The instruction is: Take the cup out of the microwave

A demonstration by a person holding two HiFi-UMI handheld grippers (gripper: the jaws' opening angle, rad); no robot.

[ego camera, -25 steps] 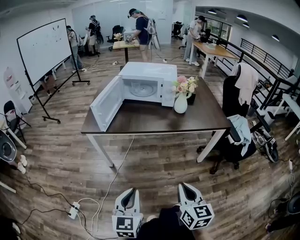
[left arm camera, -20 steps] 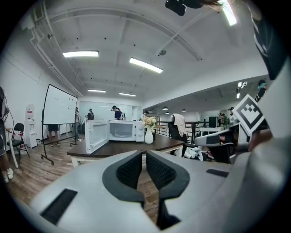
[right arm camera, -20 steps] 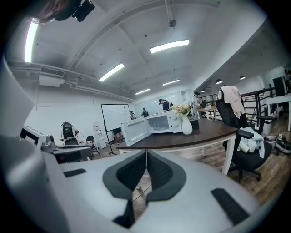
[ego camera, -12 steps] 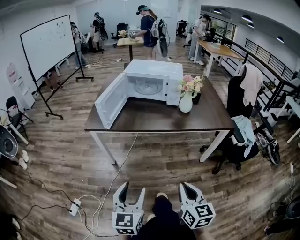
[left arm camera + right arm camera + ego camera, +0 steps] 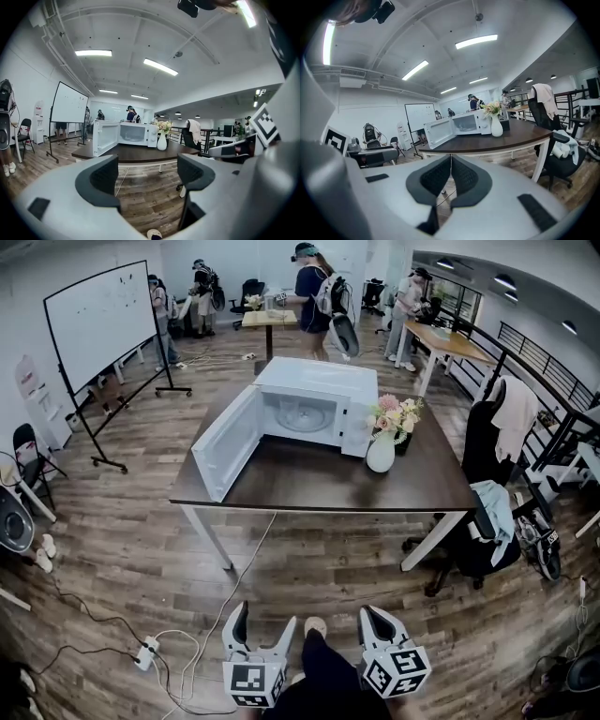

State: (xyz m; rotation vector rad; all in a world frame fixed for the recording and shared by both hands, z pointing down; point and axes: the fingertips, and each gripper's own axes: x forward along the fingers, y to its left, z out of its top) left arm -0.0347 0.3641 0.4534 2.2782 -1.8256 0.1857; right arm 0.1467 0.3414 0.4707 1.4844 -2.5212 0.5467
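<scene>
The white microwave (image 5: pixel 314 399) stands on a dark brown table (image 5: pixel 319 484) with its door (image 5: pixel 225 442) swung open to the left. Its cavity shows a glass turntable; I cannot make out a cup inside. Both grippers hang low over the wooden floor, well short of the table. My left gripper (image 5: pixel 264 620) has its jaws opening wide, with nothing between them. My right gripper (image 5: pixel 378 615) is shut and empty. The left gripper view shows the microwave (image 5: pixel 124 134) far ahead beyond the spread jaws (image 5: pixel 150 171). In the right gripper view the microwave (image 5: pixel 461 125) sits past the shut jaws (image 5: pixel 450 161).
A white vase of flowers (image 5: pixel 382 451) stands on the table just right of the microwave. An office chair with cloth on it (image 5: pixel 487 512) is at the table's right end. A power strip and cables (image 5: pixel 148 652) lie on the floor at left. A whiteboard (image 5: pixel 98 324) and several people are farther back.
The left gripper's jaws have gone from shut to wide apart. The table and microwave have drawn slightly nearer in the head view. The right gripper stays shut.
</scene>
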